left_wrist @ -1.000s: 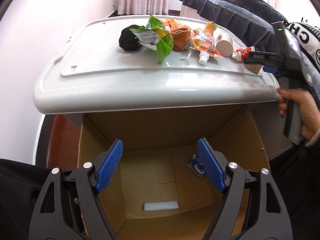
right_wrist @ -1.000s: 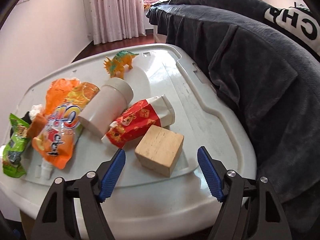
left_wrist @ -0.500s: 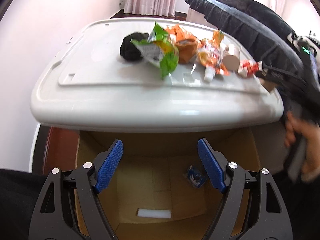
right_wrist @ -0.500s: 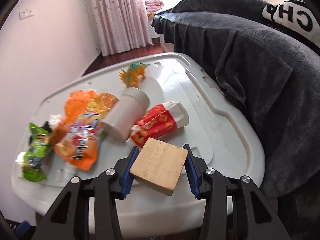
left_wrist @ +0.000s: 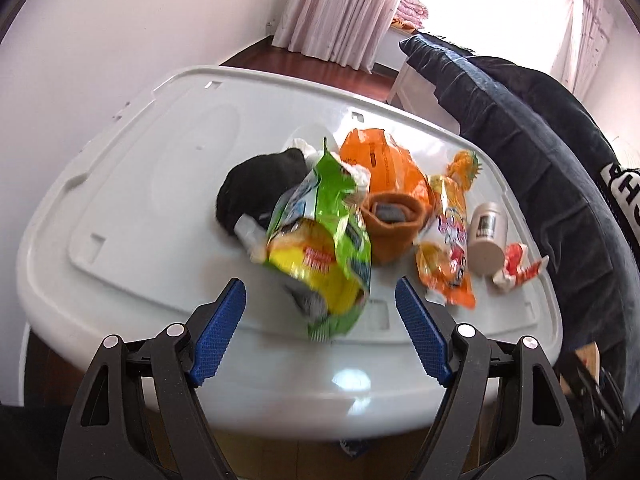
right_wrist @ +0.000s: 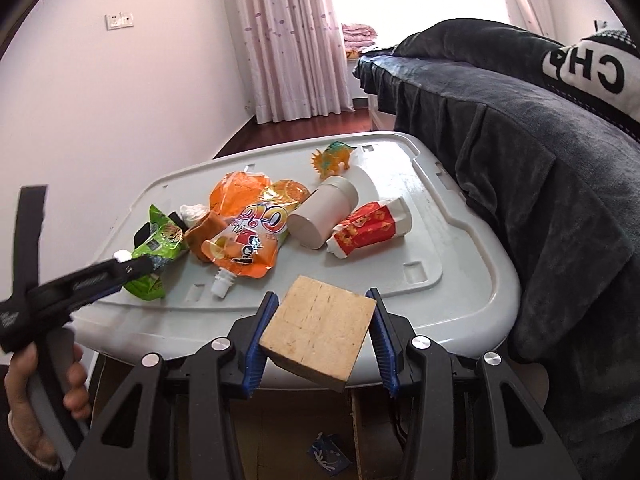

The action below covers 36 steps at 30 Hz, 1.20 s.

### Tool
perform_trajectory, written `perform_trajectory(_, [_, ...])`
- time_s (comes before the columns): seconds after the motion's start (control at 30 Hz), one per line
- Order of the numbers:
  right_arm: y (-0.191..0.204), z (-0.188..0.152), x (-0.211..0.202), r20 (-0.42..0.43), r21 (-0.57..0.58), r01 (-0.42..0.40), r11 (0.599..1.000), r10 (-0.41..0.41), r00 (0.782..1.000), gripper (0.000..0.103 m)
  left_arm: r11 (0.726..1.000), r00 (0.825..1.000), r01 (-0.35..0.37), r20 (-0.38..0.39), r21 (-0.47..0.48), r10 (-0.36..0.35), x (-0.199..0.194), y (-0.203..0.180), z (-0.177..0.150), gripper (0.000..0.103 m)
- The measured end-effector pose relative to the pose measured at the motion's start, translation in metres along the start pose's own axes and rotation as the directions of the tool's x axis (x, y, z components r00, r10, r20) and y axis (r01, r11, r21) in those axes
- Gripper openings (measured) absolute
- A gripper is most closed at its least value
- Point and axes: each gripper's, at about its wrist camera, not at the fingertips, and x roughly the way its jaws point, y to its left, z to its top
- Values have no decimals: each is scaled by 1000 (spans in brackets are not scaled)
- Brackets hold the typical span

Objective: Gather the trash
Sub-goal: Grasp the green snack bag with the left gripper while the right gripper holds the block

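Observation:
My right gripper [right_wrist: 322,330] is shut on a wooden block [right_wrist: 318,330] and holds it lifted off the grey bin lid [right_wrist: 460,280], above its near edge. My left gripper [left_wrist: 320,330] is open and empty, its blue pads [left_wrist: 218,330] on either side of a green snack bag [left_wrist: 320,256] on the lid [left_wrist: 140,184]. Its arm also shows in the right wrist view [right_wrist: 92,278]. Beside the bag lie an orange pouch [left_wrist: 448,248], an orange bag [left_wrist: 384,168], a black cloth [left_wrist: 256,188], a white cylinder [left_wrist: 486,240] and a red wrapper [right_wrist: 372,228].
A toy dinosaur [right_wrist: 334,158] stands at the far side of the lid. A cardboard box [right_wrist: 312,440] with a blue wrapper [right_wrist: 326,450] inside sits below the lid's near edge. A dark blanket [right_wrist: 540,168] covers a bed to the right.
My right gripper shut on the wooden block and lifted it back off the lid. My left gripper rose from over the box to the lid, up to the green bag.

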Motion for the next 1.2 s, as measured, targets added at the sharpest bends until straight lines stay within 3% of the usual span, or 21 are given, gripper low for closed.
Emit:
perform_trajectory(0.17, [3, -3, 10, -25, -7, -17, 1000, 16, 1000, 44, 998, 1000, 8, 24, -66, -6, 29, 7, 17, 76])
perform_trajectory(0.23, [5, -4, 15, -37, -11, -22, 1000, 22, 999, 44, 997, 999, -24, 37, -70, 27, 38, 7, 23, 75])
perform_trajectory(0.3, [7, -5, 19, -48, -17, -24, 1000, 23, 999, 45, 998, 997, -53, 50, -39, 55, 45, 5, 26, 59])
perform_trajectory(0.4, [9, -7, 22, -57, -19, -24, 1000, 22, 998, 45, 998, 996, -68, 63, 0, 68, 50, 2, 24, 54])
perform_trajectory(0.53, [8, -8, 25, -64, -13, -21, 1000, 21, 998, 45, 995, 992, -84, 99, 45, 79, 39, -2, 19, 49])
perform_trajectory(0.7, [8, -7, 20, -44, -7, -44, 999, 44, 998, 45, 991, 986, -81, 156, 105, 64, -6, -9, 10, 49])
perform_trajectory(0.97, [22, -14, -15, -13, -42, -98, 994, 97, 995, 45, 969, 985, -88, 168, 229, 50, -93, -13, -40, 49])
perform_trajectory(1.2, [46, -59, -44, -94, -93, -154, 984, 146, 985, 45, 945, 996, -94, 35, 314, 88, -112, 4, -112, 49])
